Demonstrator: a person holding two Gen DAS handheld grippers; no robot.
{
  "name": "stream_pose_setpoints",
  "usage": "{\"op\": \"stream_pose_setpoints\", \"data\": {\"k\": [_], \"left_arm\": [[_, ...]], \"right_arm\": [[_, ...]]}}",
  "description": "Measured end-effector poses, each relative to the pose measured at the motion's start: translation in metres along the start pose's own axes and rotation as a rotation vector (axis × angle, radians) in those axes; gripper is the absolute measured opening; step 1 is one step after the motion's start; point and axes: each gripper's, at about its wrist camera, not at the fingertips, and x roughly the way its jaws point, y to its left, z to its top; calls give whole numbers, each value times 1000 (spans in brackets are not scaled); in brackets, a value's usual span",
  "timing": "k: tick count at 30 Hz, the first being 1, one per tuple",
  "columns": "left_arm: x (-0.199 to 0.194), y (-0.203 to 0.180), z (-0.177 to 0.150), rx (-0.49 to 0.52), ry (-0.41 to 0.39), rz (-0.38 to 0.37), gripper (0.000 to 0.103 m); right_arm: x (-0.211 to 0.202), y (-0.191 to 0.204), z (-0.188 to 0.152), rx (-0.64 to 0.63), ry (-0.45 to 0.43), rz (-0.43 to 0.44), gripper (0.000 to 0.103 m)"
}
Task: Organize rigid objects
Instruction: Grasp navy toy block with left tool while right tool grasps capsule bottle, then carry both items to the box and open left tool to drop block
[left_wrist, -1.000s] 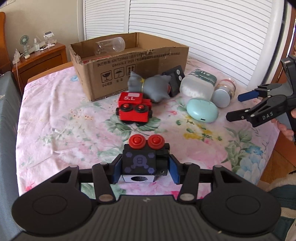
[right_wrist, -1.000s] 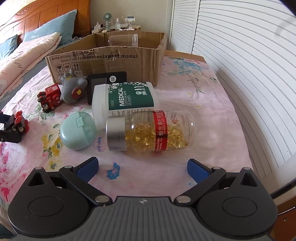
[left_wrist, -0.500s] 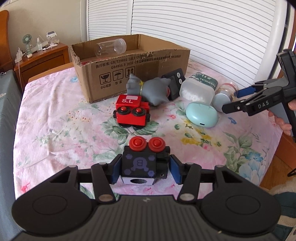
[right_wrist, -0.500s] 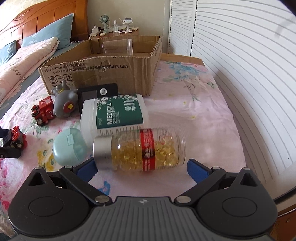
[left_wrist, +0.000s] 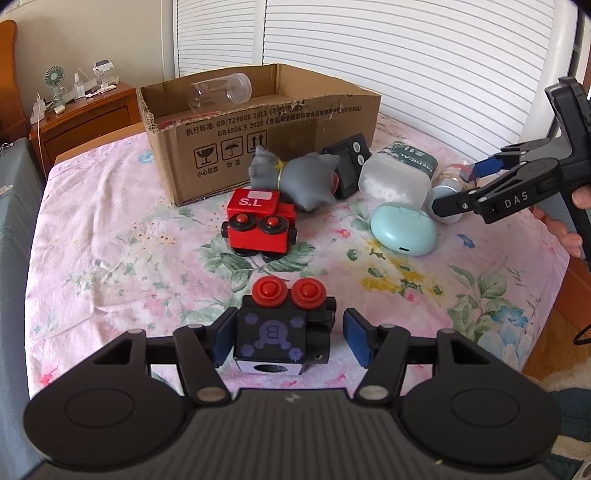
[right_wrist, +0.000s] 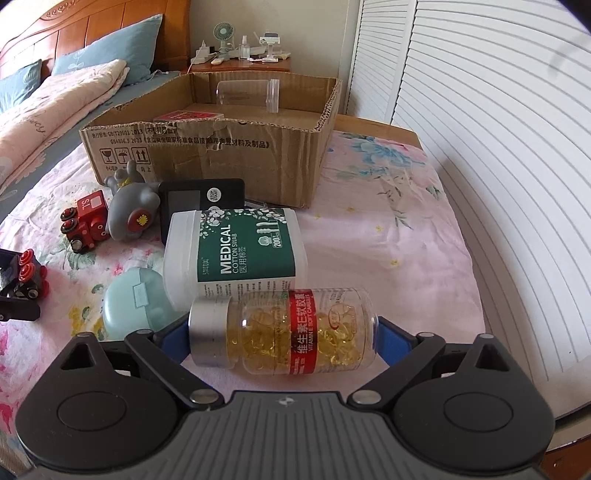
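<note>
My left gripper (left_wrist: 290, 341) is open around a black toy train (left_wrist: 282, 332) with red knobs on the floral bedspread; the left pad is close to it, the right pad stands apart. My right gripper (right_wrist: 282, 334) is open and straddles a clear capsule bottle (right_wrist: 284, 330) with a silver cap and red label, lying on its side. The cardboard box (right_wrist: 221, 147) stands behind and holds a clear jar (right_wrist: 247, 96). The right gripper also shows in the left wrist view (left_wrist: 465, 184).
A cotton swab tub (right_wrist: 236, 251), a mint case (right_wrist: 136, 299), a grey toy (right_wrist: 133, 210), a black timer (right_wrist: 203, 199) and a red toy train (left_wrist: 258, 225) lie between the grippers and the box. The bed edge (left_wrist: 554, 295) is at right.
My right gripper has moved forward so the capsule bottle now lies between its fingers. My left gripper's fingers have opened slightly from the black train.
</note>
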Motion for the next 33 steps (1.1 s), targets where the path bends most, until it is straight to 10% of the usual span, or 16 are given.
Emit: {"op": "stream_pose_setpoints", "data": {"k": [19,33], "left_arm": [[-13,-1,25,-21,55,-27,54],[-15,17,138,22,-65,58,54]], "right_arm": [[-26,-2,11,-44,42,45,97],[-65,10,72,-158,-77,127,97]]}}
